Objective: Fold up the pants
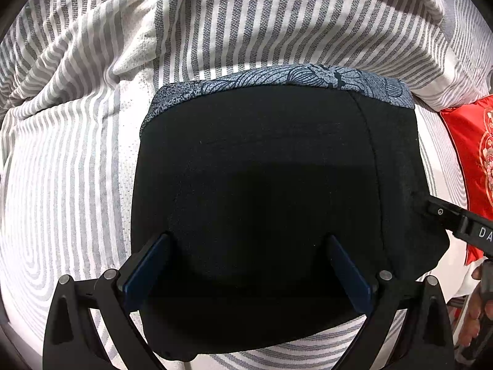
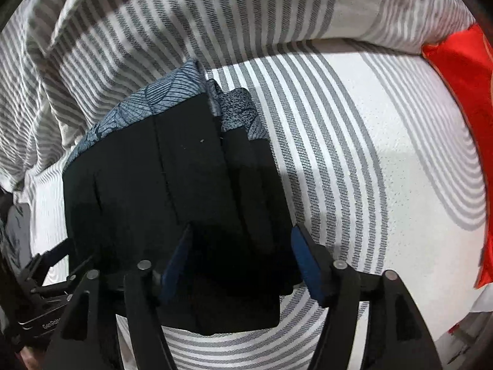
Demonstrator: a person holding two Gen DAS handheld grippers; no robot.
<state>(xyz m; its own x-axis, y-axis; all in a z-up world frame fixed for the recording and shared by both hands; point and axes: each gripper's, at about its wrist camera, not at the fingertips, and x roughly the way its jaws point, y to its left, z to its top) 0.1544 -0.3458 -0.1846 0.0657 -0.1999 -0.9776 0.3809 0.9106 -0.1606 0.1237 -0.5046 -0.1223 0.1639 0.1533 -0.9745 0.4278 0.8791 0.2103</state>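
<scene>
1. On the striped bedsheet [image 1: 77,185] sit the pants [image 1: 262,185], already a compact black stack with the patterned waistband [image 1: 292,77] at the far edge.
2. Your left gripper [image 1: 246,265] hangs over the near half with its jaws spread wide, holding nothing, probably placed to press the fold flat.
3. Your right gripper [image 2: 243,259] straddles the stack's right edge, where the layers show, jaws apart and gripping nothing.
4. Red pillow [image 2: 462,108] lies well apart, to the right.
5. Folding looks nearly done; tidy the uneven right edge.
</scene>
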